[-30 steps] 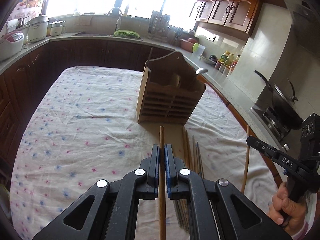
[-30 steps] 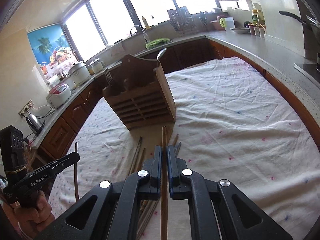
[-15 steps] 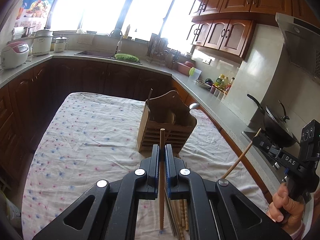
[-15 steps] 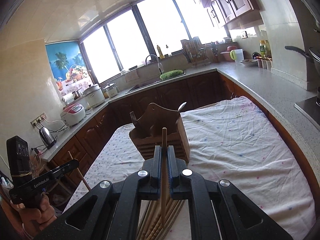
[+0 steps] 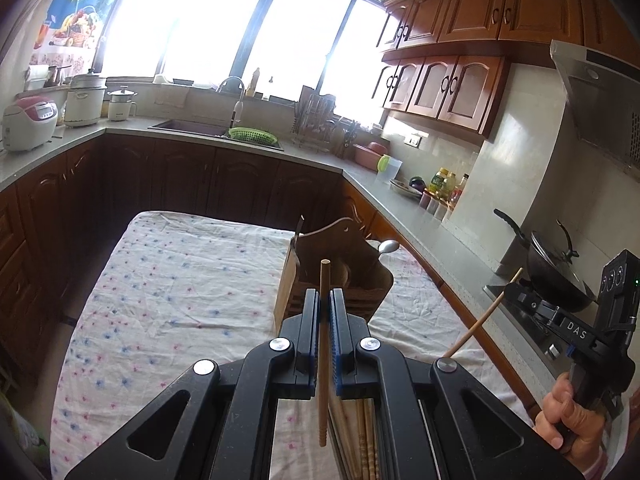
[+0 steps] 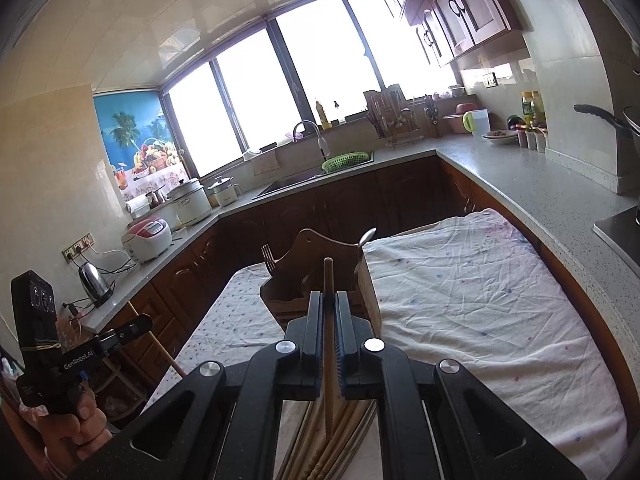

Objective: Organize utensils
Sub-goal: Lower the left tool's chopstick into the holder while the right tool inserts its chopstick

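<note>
My left gripper is shut on a wooden chopstick that stands upright between its pads, lifted off the cloth. My right gripper is likewise shut on another chopstick. Each shows in the other's view: the right gripper with its slanted chopstick, the left gripper with its own. Just ahead of both stands the wooden utensil holder, with a spoon and a fork in it. Several loose chopsticks lie beneath the grippers.
The table carries a white floral cloth. Counters wrap around it: sink and green basket behind, a wok on the stove at right, rice cookers and a kettle at left. A person's hand holds each gripper's handle.
Both grippers have risen and tilted upward, carrying their chopsticks up off the cloth. The holder now sits lower in both views, and more of the kitchen shows.
</note>
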